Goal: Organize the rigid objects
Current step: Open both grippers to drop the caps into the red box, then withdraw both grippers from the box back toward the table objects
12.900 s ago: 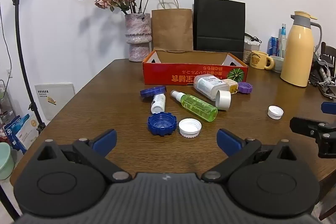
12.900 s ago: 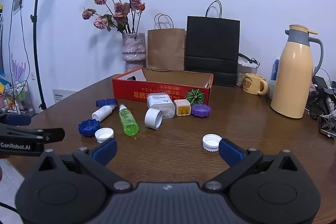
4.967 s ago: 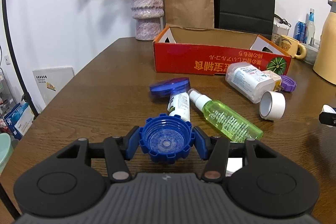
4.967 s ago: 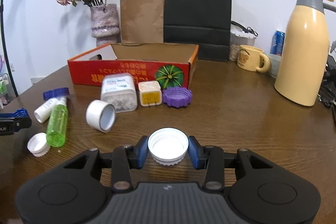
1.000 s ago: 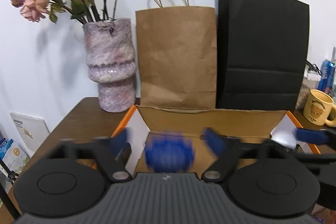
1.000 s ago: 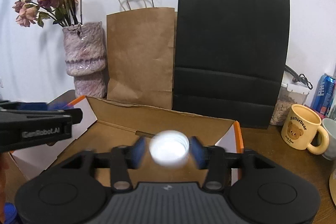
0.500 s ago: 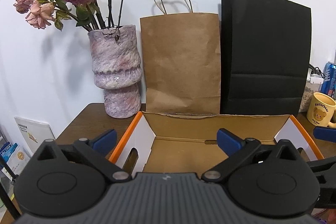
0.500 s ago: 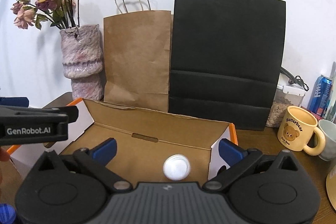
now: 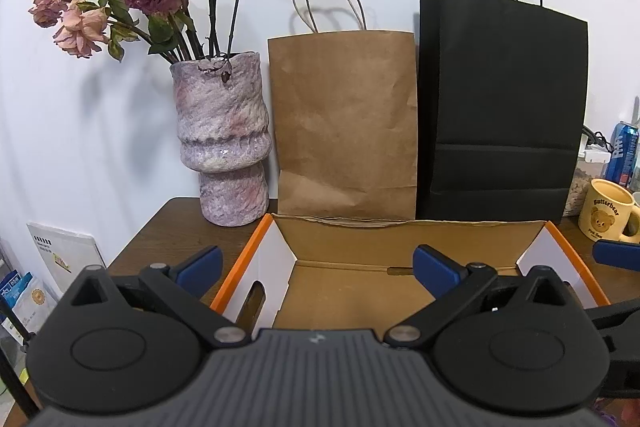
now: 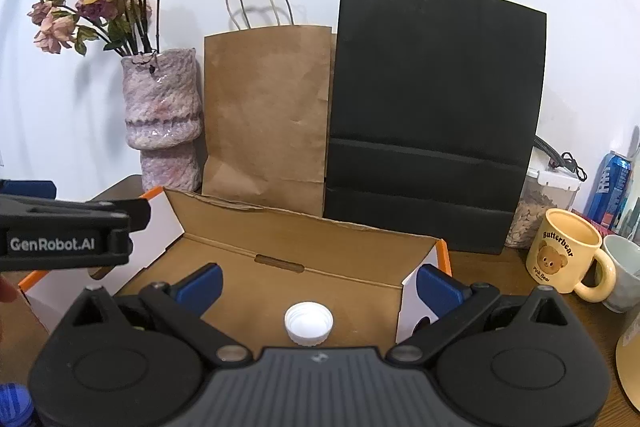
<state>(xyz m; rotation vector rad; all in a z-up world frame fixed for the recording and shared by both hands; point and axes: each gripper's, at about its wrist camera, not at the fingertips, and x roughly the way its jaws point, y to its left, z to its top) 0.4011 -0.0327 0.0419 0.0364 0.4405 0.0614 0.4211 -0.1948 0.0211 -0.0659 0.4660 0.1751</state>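
Both grippers hover over the open cardboard box [image 9: 344, 227] with its orange rim. My left gripper [image 9: 318, 269] stands open with nothing between its blue pads [image 9: 200, 265]. My right gripper [image 10: 318, 283] is wide open too, and a white cap [image 10: 308, 323] lies on the box floor [image 10: 256, 291] below and between its fingers, untouched. The blue cap that the left gripper carried is hidden under its body. In the right wrist view the left gripper's side, marked GenRobot.AI, [image 10: 68, 227] juts in from the left over the box's left wall. The right gripper's blue tip [image 9: 616, 255] shows at the far right.
Behind the box stand a stone vase [image 9: 222, 143] with dried roses, a brown paper bag [image 9: 346, 123] and a black paper bag [image 9: 504, 107]. A yellow bear mug [image 10: 564, 253], a blue can [image 10: 610, 185] and a clear jar [image 10: 540, 203] sit to the right. A blue lid [image 10: 14, 403] shows at bottom left.
Both grippers opened over the box. The white cap dropped from the right gripper onto the box floor; the blue cap left the left gripper and is out of sight.
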